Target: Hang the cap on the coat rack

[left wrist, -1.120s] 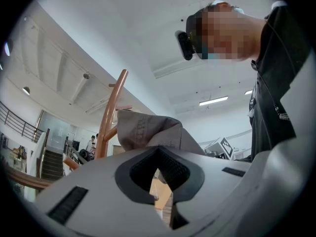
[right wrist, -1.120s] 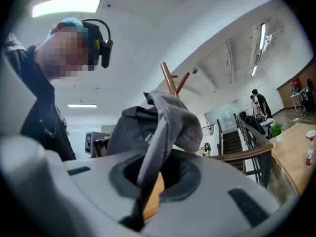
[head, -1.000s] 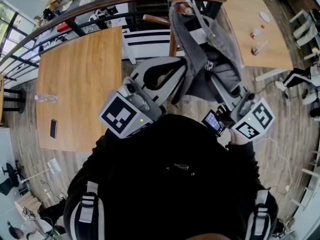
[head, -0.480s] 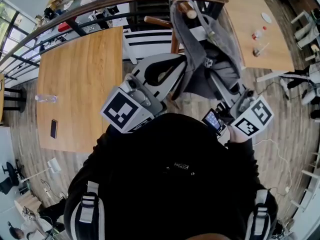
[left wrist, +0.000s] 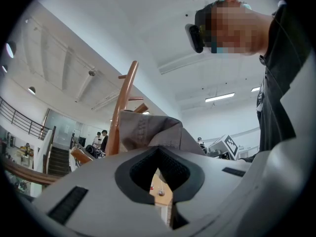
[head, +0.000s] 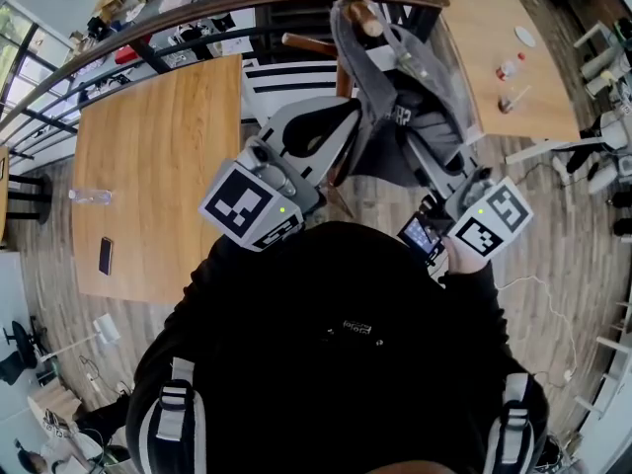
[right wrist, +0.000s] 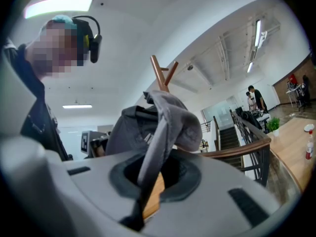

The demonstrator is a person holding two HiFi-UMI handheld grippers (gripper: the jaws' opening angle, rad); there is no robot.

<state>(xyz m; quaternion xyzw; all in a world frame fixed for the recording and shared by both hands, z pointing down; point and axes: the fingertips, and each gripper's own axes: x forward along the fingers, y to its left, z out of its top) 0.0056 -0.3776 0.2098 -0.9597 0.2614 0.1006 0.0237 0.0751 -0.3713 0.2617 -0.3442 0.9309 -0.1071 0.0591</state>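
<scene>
Two grippers reach up to the coat rack [head: 342,79], one on each side of its pole. The gray cap [head: 400,117] hangs against the rack, and its top is looped over a peg [head: 367,20] near the top of the pole.

The right gripper [right wrist: 154,166] is to the right of the rack. Its jaws are squeezed onto a strip of the cap's cloth that runs down between them.

The left gripper [left wrist: 159,153] is to the left of the rack. Its jaws are pressed together, with no cloth in the hole between them. The cap's cloth sits right at their tips, but I cannot tell if the tips pinch it.

Well to the left of the rack is a wooden table [head: 158,126] with a phone [head: 105,255] and a clear bottle [head: 91,195] on it.
</scene>
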